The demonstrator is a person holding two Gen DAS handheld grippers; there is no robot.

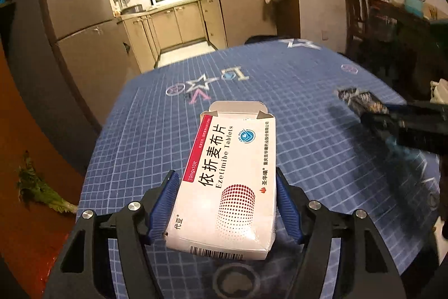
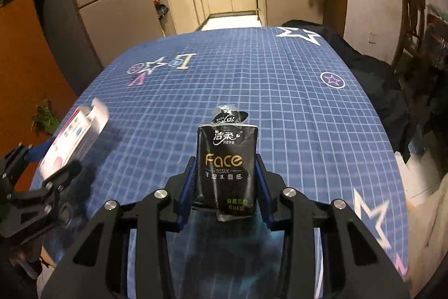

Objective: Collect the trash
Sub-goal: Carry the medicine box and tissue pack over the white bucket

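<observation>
My left gripper [image 1: 227, 181] is shut on a white medicine box [image 1: 229, 175] with red print and an open end flap, held above the blue checked tablecloth [image 1: 308, 102]. The box also shows at the left of the right wrist view [image 2: 75, 136]. My right gripper [image 2: 226, 167] is shut on a black tissue packet [image 2: 226, 164] marked "Face", with a torn top, held above the cloth. That packet shows blurred at the right of the left wrist view [image 1: 358, 100].
The table stands in a kitchen with beige cabinets [image 1: 179, 24] and a fridge [image 1: 81, 27]. A leafy vegetable scrap [image 1: 39, 187] lies on the orange floor at left. A dark jacket [image 2: 369, 74] hangs off the table's right edge.
</observation>
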